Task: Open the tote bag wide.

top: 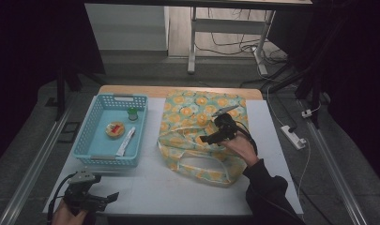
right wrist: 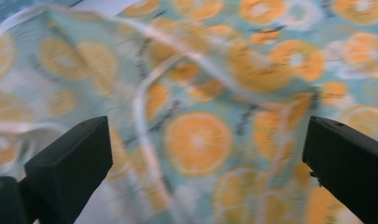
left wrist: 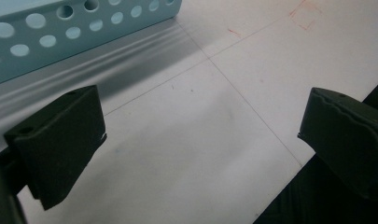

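My right tongs (top: 207, 138) hover spread and empty over the orange-slice-print cloth tote bag (top: 187, 123) lying flat on the white counter (top: 169, 187). My left tongs (top: 108, 198) rest spread by the light-blue perforated plastic basket (top: 84, 140). Next, I judge, comes fetching something from that basket for bagging.

At 9 o'clock on the white tabletop (top: 145, 183): a light-blue perforated basket (top: 87, 136), holding a round yellow tin with a red label (top: 115, 129) at centre, a white tube (top: 125, 141) just beside it toward 4 o'clock, and a small green-capped jar (top: 132, 114) toward 1 o'clock of the tin. Along the tabletop's 12 o'clock edge: a strip of bare wood (top: 178, 91). Beyond, at 12 o'clock: white desk legs (top: 192, 42) and tangled cables (top: 234, 47) on the floor. At 3 o'clock, on the floor: a white power strip (top: 293, 137). Faint red pencil marks (left wrist: 304, 14) on the tabletop, near the basket's wall.
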Available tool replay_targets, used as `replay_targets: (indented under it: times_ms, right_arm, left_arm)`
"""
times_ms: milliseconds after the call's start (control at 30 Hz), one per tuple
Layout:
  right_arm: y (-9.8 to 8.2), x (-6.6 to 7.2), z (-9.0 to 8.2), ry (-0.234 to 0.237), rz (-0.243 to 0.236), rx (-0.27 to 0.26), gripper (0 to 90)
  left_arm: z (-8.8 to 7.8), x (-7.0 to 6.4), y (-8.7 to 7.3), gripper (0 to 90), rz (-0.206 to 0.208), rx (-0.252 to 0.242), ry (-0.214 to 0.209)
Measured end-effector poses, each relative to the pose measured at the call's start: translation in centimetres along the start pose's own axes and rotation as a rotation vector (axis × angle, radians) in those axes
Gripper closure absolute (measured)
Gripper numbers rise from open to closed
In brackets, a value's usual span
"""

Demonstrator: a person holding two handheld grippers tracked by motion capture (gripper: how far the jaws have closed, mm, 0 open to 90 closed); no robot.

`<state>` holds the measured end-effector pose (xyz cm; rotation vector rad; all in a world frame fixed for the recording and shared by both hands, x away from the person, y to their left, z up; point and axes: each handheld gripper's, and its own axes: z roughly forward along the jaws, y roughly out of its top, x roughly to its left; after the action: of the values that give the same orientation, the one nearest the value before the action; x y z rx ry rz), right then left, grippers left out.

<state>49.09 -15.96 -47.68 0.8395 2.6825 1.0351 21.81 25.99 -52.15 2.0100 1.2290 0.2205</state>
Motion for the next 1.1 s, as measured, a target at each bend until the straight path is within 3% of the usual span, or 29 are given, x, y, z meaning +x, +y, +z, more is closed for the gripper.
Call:
replay_targets:
  times_ms: [100, 200, 400, 500, 533, 600, 733, 767, 833, 900, 933, 967, 1100]
  right_arm:
    - [-0.5, 1.3, 0.7, 0.01, -0.039, 0.03, 0.0]
    - [-0.7, 1.6, 1.3, 0.004, -0.05, 0.048, 0.0]
    - [-2.2, 1.6, 3.7, -0.03, -0.066, 0.137, 0.0]
    - [-2.5, 1.5, 4.2, -0.041, -0.07, 0.151, 0.0]
    - [-2.7, 1.5, 4.2, -0.061, -0.089, 0.144, 0.0]
    - [-2.8, 1.5, 4.1, -0.055, -0.091, 0.133, 3.5]
    - [-3.0, 1.7, 3.5, -0.031, -0.112, 0.099, 26.0]
    - [-3.0, 1.7, 3.5, -0.031, -0.112, 0.099, 26.0]
    - [-3.1, 2.1, 3.2, -0.018, -0.137, 0.088, 41.2]
    - [-3.2, 2.5, 3.0, -0.004, -0.151, 0.085, 51.4]
    - [-3.2, 2.5, 3.0, -0.004, -0.151, 0.085, 51.4]
    - [-3.2, 2.9, 2.9, 0.01, -0.163, 0.089, 60.9]
    - [-3.1, 3.3, 2.8, 0.026, -0.175, 0.102, 78.0]
  left_arm:
    - [0.0, 0.0, 0.0, 0.4, 0.001, 0.001, 0.0]
    - [0.0, 0.0, 0.0, 0.4, 0.001, 0.001, -0.001]
    - [0.0, 0.0, 0.0, 0.3, 0.001, -0.001, -0.002]
    - [0.0, 0.0, 0.0, 0.4, 0.0, -0.001, -0.003]
    - [0.0, 0.0, 0.0, 0.4, 0.0, -0.001, -0.003]
    - [0.0, 0.0, 0.0, 0.4, 0.001, 0.0, -0.003]
    - [0.0, 0.0, 0.0, 0.4, 0.001, 0.001, -0.003]
    - [0.0, 0.0, 0.0, 0.4, 0.001, 0.002, -0.003]
    - [0.0, 0.0, 0.0, 0.5, 0.001, 0.003, -0.002]
    - [0.0, 0.0, 0.0, 0.5, 0.001, 0.003, -0.002]
    - [0.0, 0.0, 0.0, 0.5, 0.0, 0.003, -0.001]
    - [0.1, 0.0, 0.0, 0.5, 0.001, 0.003, -0.001]
    - [0.1, 0.0, 0.0, 0.6, 0.0, 0.003, 0.0]
